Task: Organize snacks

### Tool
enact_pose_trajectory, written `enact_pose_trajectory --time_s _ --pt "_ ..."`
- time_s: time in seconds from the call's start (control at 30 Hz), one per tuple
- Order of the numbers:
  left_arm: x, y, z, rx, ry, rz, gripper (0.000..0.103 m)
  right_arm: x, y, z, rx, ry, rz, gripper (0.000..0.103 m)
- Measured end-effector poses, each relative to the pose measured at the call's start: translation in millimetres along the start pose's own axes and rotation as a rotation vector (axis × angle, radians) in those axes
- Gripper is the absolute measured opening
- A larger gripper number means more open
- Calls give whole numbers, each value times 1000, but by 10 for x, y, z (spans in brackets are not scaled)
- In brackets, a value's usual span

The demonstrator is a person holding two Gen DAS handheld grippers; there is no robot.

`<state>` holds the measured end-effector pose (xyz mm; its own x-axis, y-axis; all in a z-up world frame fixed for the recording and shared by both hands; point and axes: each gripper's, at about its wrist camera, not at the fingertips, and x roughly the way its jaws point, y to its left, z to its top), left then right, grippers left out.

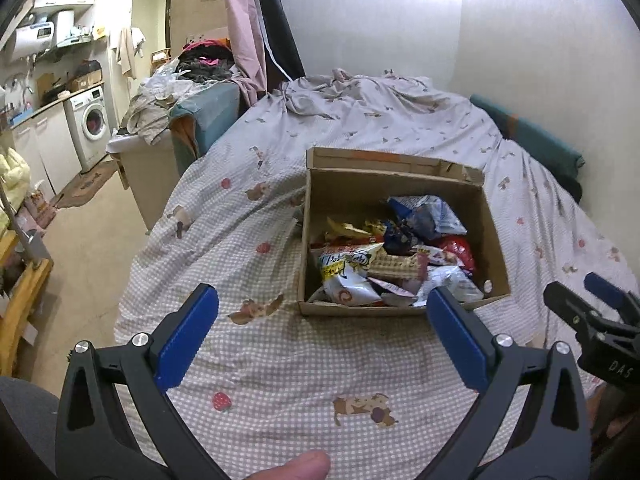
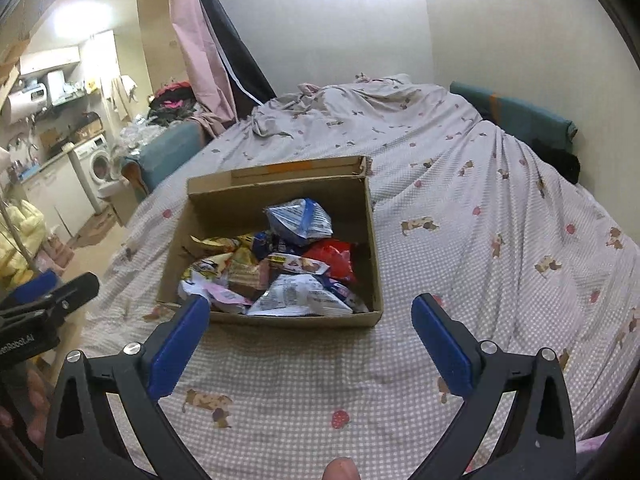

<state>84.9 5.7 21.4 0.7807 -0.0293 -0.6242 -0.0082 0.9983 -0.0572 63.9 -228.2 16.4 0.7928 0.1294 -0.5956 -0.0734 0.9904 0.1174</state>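
An open cardboard box (image 1: 494, 236) sits on the bed and holds several snack packets (image 1: 384, 268), among them a blue-white bag (image 1: 430, 214), a red bag (image 1: 460, 252) and a white-yellow bag (image 1: 346, 276). The box (image 2: 374, 248) and the packets (image 2: 288, 264) also show in the right wrist view. My left gripper (image 1: 322, 310) is open and empty, just short of the box's near wall. My right gripper (image 2: 310, 314) is open and empty at the box's near wall. The right gripper shows at the right edge of the left wrist view (image 1: 592, 312); the left gripper shows at the left edge of the right wrist view (image 2: 48, 296).
The bed has a checked sheet (image 1: 288, 360) with dog and strawberry prints and a rumpled duvet (image 1: 360, 96) at the far end. Left of the bed lie the floor (image 1: 88, 220), a cluttered teal chair (image 1: 204, 112) and a washing machine (image 1: 90, 124). A wall runs along the bed's right side.
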Motion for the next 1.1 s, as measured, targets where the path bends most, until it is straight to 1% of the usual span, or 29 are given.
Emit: enact_pose_trajectory --time_s 0.13,0.43,0.67,1.1 --pt "25 -7 -14 -2 11 -9 103 12 -2 -13 11 7 11 103" --pt "2 -79 -50 27 10 -18 103 0 30 -40 -21 6 4 103" --pt "15 -91 -59 29 14 -19 103 -1 75 -28 -33 6 8 103" --pt "16 -89 -65 28 8 -23 103 25 38 -28 -3 10 16 103"
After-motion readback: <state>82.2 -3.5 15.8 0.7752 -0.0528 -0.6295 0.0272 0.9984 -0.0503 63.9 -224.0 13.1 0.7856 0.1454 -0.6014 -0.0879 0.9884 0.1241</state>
